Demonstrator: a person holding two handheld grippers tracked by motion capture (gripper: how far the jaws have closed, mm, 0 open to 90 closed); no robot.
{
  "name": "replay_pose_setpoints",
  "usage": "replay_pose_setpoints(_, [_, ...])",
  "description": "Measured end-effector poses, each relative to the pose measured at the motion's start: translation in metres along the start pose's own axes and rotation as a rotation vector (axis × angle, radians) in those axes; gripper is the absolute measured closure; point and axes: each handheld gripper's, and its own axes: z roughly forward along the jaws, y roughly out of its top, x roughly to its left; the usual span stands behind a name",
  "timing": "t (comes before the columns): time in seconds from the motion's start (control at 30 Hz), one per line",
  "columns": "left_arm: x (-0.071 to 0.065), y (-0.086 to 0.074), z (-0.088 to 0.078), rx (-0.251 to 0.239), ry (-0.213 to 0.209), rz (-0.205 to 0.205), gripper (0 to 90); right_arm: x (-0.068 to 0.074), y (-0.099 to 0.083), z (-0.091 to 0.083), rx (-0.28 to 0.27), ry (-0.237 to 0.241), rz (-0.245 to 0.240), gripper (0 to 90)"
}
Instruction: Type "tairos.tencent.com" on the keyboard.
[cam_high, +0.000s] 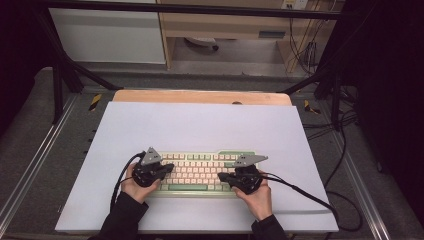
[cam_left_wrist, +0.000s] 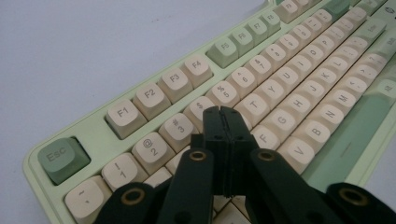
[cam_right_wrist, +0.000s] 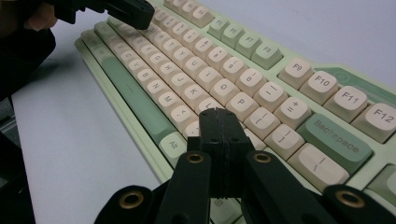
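The left tool (cam_high: 169, 167), jaws pressed together on nothing, hovers over the keyboard (cam_high: 200, 170) at its nine o'clock end, and the right tool (cam_high: 223, 176), likewise pressed together, hovers toward three o'clock. To type cleanly, I judge each tip should drop straight onto one keycap's centre, avoiding neighbours. The keyboard lies near the surface (cam_high: 200, 125) front edge, long axis running nine to three, function row toward twelve.
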Motion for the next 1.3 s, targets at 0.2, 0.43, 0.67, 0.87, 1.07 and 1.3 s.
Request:
replay_pose_setpoints(0.2, [-0.002, -0.001, -0.006, -0.009, -0.017, 0.002, 89.6, 0.001, 0.000, 0.001, -0.009, 0.009, 0.002, 90.0])
replay_pose_setpoints(0.43, [-0.002, -0.004, -0.011, -0.012, -0.024, -0.003, 89.6, 0.003, 0.003, 0.003, -0.011, 0.017, 0.001, 90.0])
replay_pose_setpoints(0.67, [-0.001, -0.008, -0.016, -0.020, -0.026, -0.010, 89.6, 0.008, 0.005, 0.009, -0.003, 0.027, -0.006, 90.0])
replay_pose_setpoints(0.87, [0.001, -0.011, -0.020, -0.025, -0.026, -0.018, 89.6, 0.013, 0.009, 0.013, -0.003, 0.038, -0.021, 90.0])
replay_pose_setpoints(1.07, [0.002, -0.013, -0.023, -0.030, -0.028, -0.022, 89.2, 0.018, 0.014, 0.018, -0.003, 0.046, -0.024, 90.0])
replay_pose_setpoints(1.3, [0.002, -0.014, -0.023, -0.024, -0.029, -0.023, 89.8, 0.026, 0.021, 0.026, 0.000, 0.060, -0.042, 90.0])
